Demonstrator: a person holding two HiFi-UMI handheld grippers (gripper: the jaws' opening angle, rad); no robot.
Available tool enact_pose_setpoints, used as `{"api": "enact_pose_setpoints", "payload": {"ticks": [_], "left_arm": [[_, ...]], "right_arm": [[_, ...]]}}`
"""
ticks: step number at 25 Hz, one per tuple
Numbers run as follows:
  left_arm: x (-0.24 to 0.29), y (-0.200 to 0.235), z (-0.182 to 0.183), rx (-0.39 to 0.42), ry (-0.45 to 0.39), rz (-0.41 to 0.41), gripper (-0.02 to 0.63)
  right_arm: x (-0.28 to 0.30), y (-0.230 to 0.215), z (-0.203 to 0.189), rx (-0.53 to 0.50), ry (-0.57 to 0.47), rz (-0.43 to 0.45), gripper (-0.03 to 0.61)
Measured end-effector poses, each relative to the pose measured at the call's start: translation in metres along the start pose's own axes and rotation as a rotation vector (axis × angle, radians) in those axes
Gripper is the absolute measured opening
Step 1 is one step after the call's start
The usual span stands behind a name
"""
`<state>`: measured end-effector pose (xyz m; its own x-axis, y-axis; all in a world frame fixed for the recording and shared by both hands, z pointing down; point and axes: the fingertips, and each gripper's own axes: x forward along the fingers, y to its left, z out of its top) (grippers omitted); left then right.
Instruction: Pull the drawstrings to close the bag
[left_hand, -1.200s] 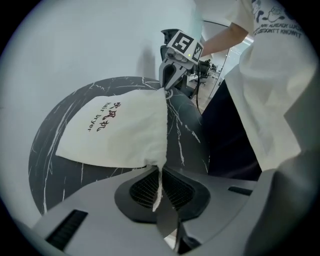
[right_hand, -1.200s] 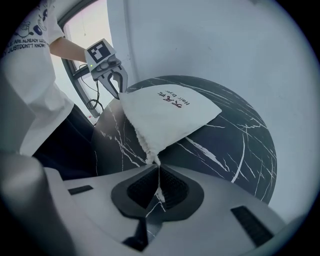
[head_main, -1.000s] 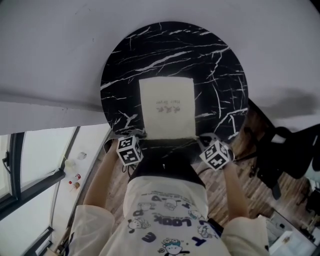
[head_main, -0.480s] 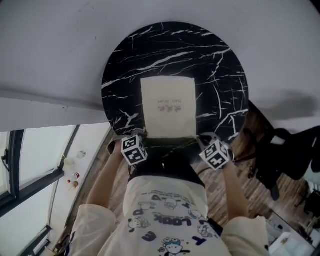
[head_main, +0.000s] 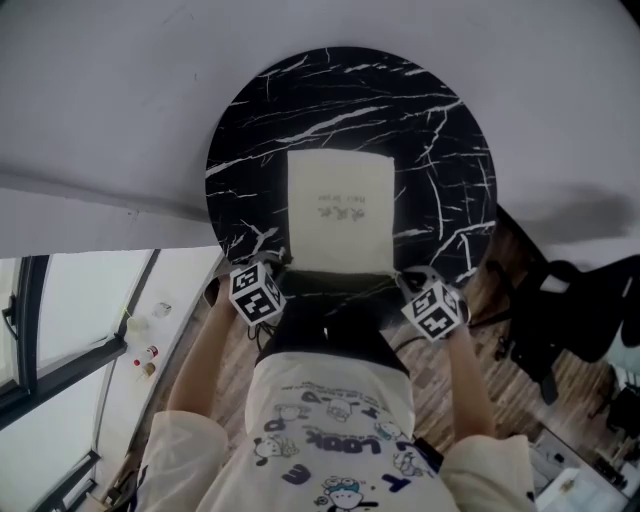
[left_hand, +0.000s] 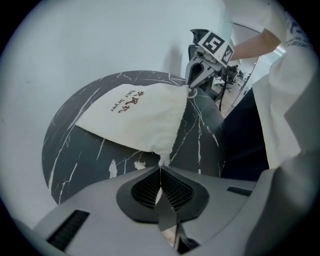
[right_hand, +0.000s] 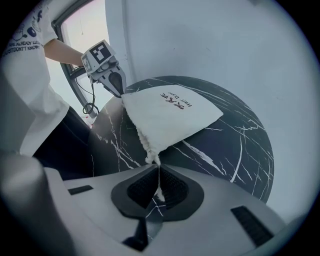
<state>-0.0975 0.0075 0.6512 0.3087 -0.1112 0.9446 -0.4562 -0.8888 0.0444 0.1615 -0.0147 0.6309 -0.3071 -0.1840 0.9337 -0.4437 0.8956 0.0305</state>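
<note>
Head view first: the cream cloth bag (head_main: 340, 210) lies flat in the middle of the round black marble counter (head_main: 250, 130). Its mouth is at the lower edge, nearest the person. The left tool (head_main: 280, 265) sits at the bag's lower-left corner and the right tool (head_main: 403, 275) at its lower-right corner.

Left gripper view: the jaws are closing right down, and the pads already pinch the left drawstring (left_hand: 161, 161) where the bag's corner tapers into them at bottom centre. I honestly can't tell cord from cloth at that spot. The other tool is up in the upper right of the frame, at the far corner.

Right gripper view: these jaws are pressed together on the right drawstring (right_hand: 153, 160). The hem just above them is puckered and ruffled, so that side looks like it's starting to gather.

My take on handling: the thing looks light, soft and floppy, and nothing on that slick marble will hold it down. So I'd guess pulling both ends outward evenly matters, or the whole bag just slides. The best place to grab is right on the cord ends at the two mouth corners, not the fabric.
</note>
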Motion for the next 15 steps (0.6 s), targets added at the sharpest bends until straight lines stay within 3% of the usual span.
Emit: {"api": "enact_pose_setpoints", "payload": {"ticks": [10, 15], "left_arm": [[-0.027, 0.022, 0.002, -0.143, -0.076, 0.031, 0.043], [-0.038, 0.027, 0.005, -0.147, -0.108, 0.046, 0.043]], "right_arm": [[-0.013, -0.015, 0.008, 0.035, -0.034, -0.040, 0.017], [-0.019, -0.025, 0.006, 0.033, -0.048, -0.058, 0.017]]}}
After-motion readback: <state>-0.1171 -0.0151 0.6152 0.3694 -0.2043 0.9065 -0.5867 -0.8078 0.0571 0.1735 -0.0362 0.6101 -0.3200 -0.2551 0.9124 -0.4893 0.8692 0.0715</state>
